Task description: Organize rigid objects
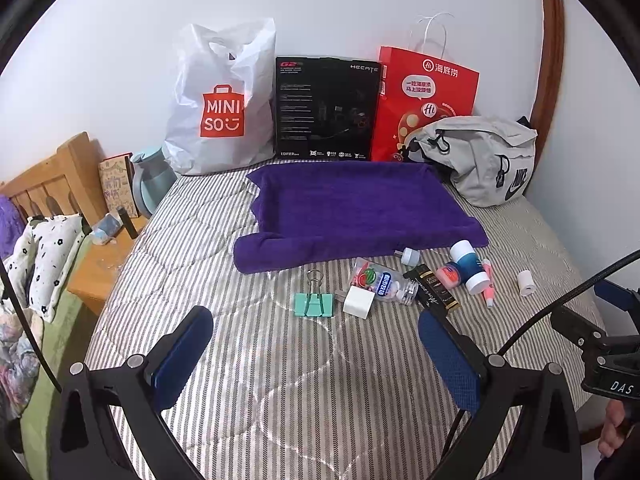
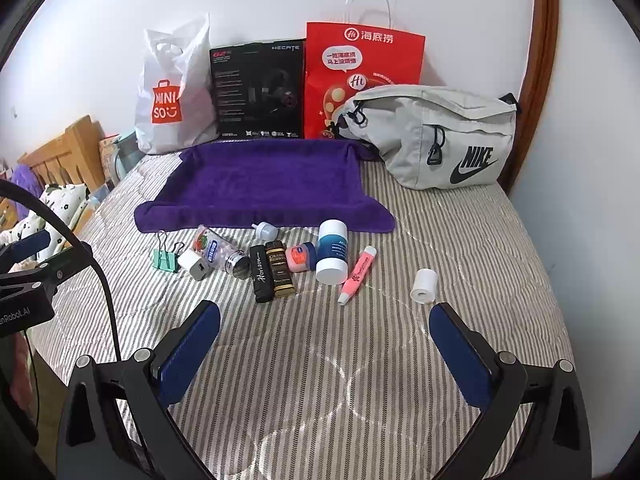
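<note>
My left gripper (image 1: 316, 354) hangs wide apart and empty above the striped bedspread (image 1: 280, 392); my right gripper (image 2: 325, 344) is just as wide, holding nothing. Ahead of my left lies the green binder clip (image 1: 314, 304), touching the white charger cube (image 1: 359, 301), which leans on the clear pill bottle (image 1: 380, 280). Ahead of my right lie two dark small boxes (image 2: 272, 272) side by side, a pink jar (image 2: 300, 258), the white-and-blue bottle (image 2: 333, 251), a pink tube (image 2: 357, 275) and, apart to the right, a white roll (image 2: 424, 286). Behind them all spreads the purple towel tray (image 2: 264, 184).
</note>
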A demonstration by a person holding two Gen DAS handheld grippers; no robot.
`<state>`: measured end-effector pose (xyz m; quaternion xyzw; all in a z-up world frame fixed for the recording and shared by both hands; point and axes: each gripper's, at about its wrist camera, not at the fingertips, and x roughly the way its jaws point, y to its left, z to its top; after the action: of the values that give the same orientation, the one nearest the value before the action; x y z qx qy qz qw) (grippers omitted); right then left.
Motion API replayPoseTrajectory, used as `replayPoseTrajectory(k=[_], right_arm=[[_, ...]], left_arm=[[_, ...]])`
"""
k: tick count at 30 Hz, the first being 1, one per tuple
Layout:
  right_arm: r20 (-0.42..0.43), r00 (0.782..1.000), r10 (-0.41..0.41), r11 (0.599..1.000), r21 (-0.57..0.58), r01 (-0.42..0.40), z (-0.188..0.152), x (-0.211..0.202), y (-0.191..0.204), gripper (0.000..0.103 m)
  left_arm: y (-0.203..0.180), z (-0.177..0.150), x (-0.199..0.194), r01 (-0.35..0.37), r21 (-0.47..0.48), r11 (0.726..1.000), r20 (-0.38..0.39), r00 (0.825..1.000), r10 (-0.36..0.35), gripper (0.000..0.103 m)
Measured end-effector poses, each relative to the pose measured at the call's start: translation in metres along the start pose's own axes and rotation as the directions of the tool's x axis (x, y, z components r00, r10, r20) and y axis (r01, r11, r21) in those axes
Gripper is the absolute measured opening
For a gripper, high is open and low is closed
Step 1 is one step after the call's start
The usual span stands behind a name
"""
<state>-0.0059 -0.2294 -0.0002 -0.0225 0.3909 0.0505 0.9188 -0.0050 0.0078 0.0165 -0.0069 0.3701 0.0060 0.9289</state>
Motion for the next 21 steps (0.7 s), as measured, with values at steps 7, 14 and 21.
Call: replayPoseTrajectory(k=[7, 14, 21], right_arm=[[-0.007, 1.0, -0.009, 1.0, -0.01, 0.009, 0.0002, 0.001, 0.0013, 0.103], [-0.018, 1.0, -0.011, 1.0, -0.007, 0.011, 0.0008, 0.0039, -0.0007, 0.103], [-0.014, 1.0, -0.005, 1.0, -0.007, 0.004, 0.0004, 0.0015, -0.0008, 0.103]], left_arm=[[0.0051, 0.0002, -0.0004, 0.0, -0.012, 1.0, 0.001, 1.0, 0.0, 0.103], [0.0076, -0.0001, 0.0019, -0.001, -0.013, 1.0, -0.004, 1.0, 0.001, 0.103], [0.0077, -0.0009, 0.0039, -0.006, -0.009, 1.0, -0.008, 1.0, 0.006, 0.103]])
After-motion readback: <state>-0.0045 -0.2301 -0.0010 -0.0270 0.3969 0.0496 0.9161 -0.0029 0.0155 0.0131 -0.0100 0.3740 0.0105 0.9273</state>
